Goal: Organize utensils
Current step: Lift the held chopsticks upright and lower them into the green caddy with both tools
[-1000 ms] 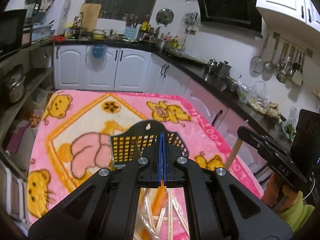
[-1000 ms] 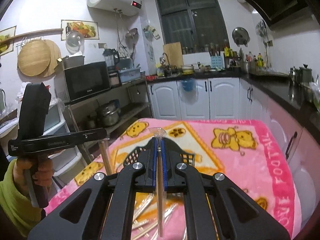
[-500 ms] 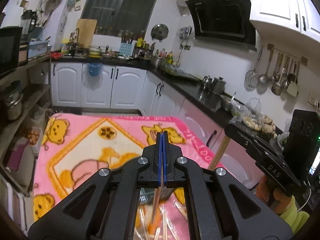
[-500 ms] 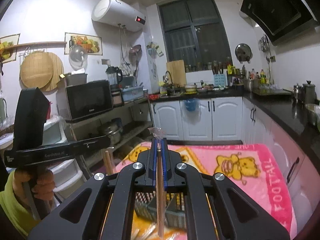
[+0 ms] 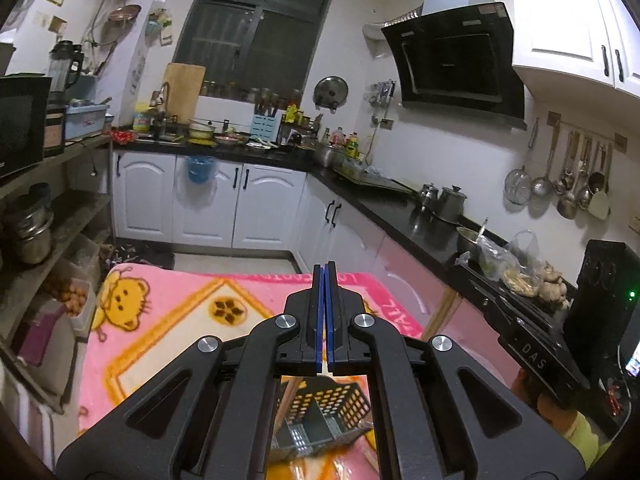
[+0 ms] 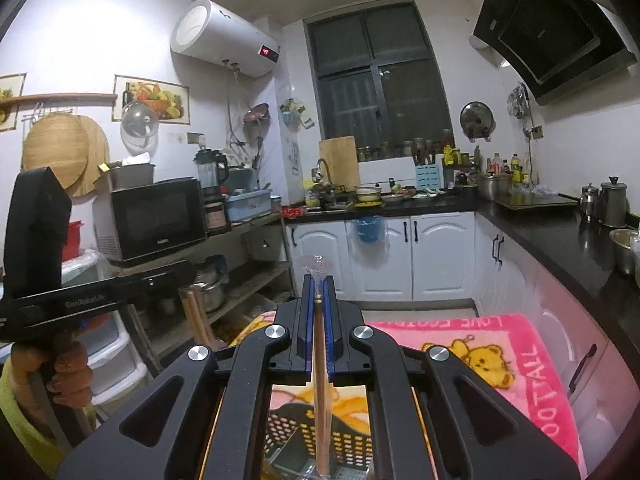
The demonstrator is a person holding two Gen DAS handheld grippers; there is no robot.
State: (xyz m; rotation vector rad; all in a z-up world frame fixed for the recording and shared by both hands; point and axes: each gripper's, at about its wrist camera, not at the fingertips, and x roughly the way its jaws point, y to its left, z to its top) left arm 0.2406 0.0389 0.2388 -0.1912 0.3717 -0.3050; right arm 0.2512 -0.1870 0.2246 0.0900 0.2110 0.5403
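A black slanted range hood (image 5: 456,60) hangs above the dark countertop (image 5: 404,212); metal ladles (image 5: 568,184) line the white wall.

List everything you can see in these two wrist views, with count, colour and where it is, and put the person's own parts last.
Wrapped chopstick: one, wooden in clear plastic, clamped between the right gripper's pads.
Chopsticks: two, wooden, hanging below the left gripper.
Utensil basket: one, black, perforated, on the blanket beneath both grippers.
Blanket: one, pink with yellow bears, covering the table.
Microwave: one, black, on the left shelf.
Water heater: one, white, high on the wall.
Range hood: one, black, right wall.
Hanging ladles: several, metal, right wall.
Left gripper: black, blue pads, shut.
Right gripper: black, blue pads, shut on the wrapped chopstick.
Hand: one, holding the left gripper's handle.
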